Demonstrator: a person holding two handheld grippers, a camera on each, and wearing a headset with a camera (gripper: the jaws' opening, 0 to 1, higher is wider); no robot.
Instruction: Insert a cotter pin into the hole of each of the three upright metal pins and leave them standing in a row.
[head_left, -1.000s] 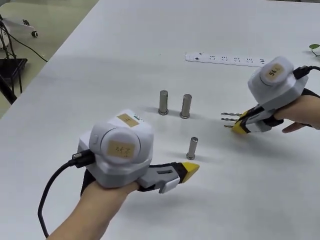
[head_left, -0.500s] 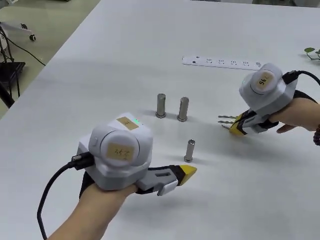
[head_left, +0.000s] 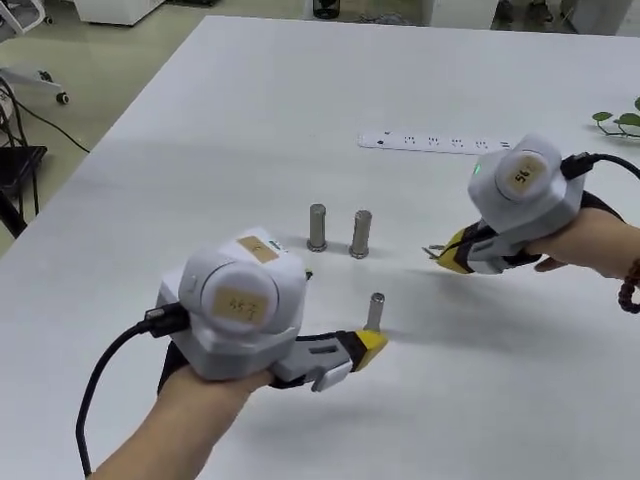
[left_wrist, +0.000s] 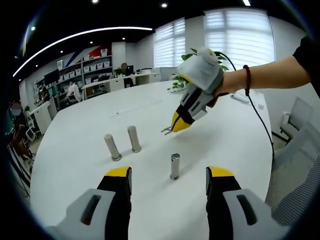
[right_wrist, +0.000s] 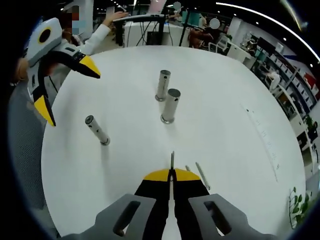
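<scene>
- Head view: right gripper (head_left: 447, 257) has moved in since a sec ago over the loose cotter pins, and one cotter pin (head_left: 431, 250) now pokes from its tip. Three metal pins (head_left: 361, 233) stand upright on tbl (head_left: 200, 150).
- Left gripper view: left gripper (left_wrist: 169, 172) jaws wide, nearest metal pin (left_wrist: 174, 166) just ahead, untouched.
- Right gripper view: jaws clamped on the cotter pin, spare cotter pins (right_wrist: 201, 176) lie beside. Pickup looks done, insertion next I reckon.

A grey metal pin (head_left: 317, 227) stands upright on the worktop (head_left: 200, 130) just beside a second pin (head_left: 361, 233); a third pin (head_left: 376, 311) stands apart. A thin cotter pin (right_wrist: 172, 159) juts from the clamped right tongs (right_wrist: 171, 172).
</scene>
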